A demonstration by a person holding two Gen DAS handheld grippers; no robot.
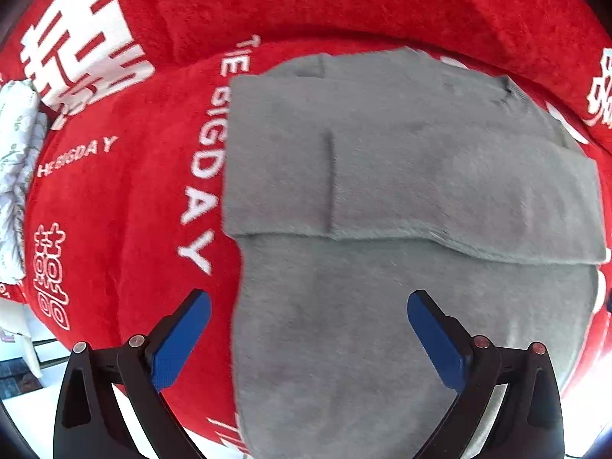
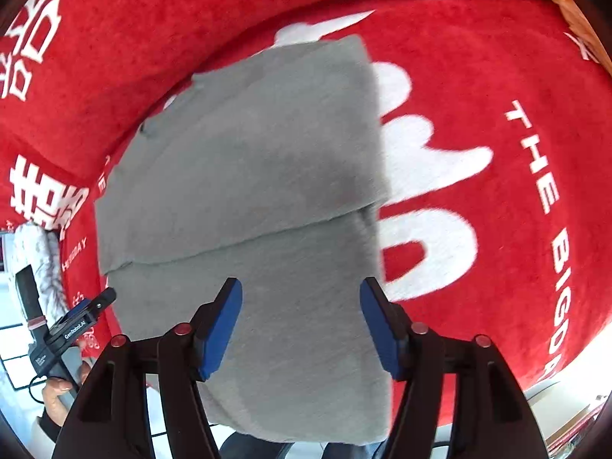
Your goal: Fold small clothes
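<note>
A grey garment [image 1: 401,176] lies on a red cover, with its far part folded over the near part along a crosswise edge. It also shows in the right wrist view [image 2: 248,160]. My left gripper [image 1: 310,302] is open and empty, hovering over the garment's near left part. My right gripper [image 2: 302,290] is open and empty, above the garment's near right part, whose near edge hangs over the front. The left gripper also shows at the left edge of the right wrist view [image 2: 103,298].
The red plush cover [image 1: 134,199] carries white characters and "THE BIG DAY" lettering, and rises behind the garment like a backrest [image 2: 153,19]. A white patterned cloth [image 1: 15,176] lies at the far left. Bright floor shows below the front edge.
</note>
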